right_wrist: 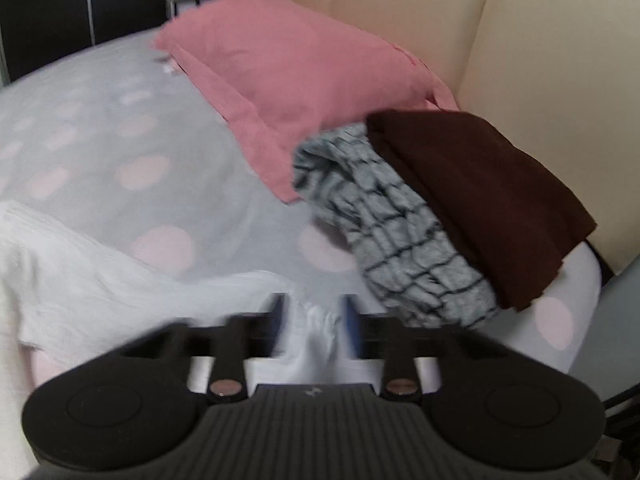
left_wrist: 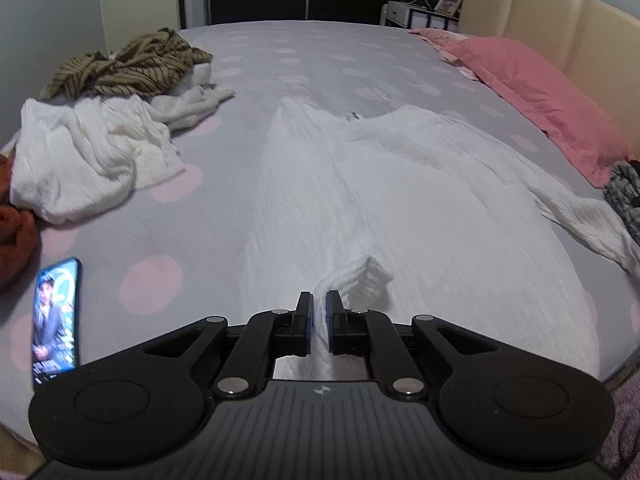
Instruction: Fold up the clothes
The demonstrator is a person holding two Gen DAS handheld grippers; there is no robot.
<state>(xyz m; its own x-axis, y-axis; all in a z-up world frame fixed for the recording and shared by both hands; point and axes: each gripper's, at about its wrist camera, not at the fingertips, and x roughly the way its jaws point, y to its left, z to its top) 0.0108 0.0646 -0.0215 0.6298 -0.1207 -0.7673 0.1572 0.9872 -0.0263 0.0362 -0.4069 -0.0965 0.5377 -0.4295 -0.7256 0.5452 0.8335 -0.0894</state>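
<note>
Both grippers pinch the white garment (left_wrist: 360, 184) at six o'clock, left gripper (left_wrist: 319, 304) narrow on its hem, right gripper (right_wrist: 312, 312) around a bunched edge, seemingly readying a fold.

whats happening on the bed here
A person with a handheld gripper in each hand is folding a white garment spread on the polka-dot bed. The left gripper is pinched on its near edge; the right gripper, blurred, has white fabric between its fingers. An unfolded pile waits at left; folded clothes sit by the pink pillow.
</note>
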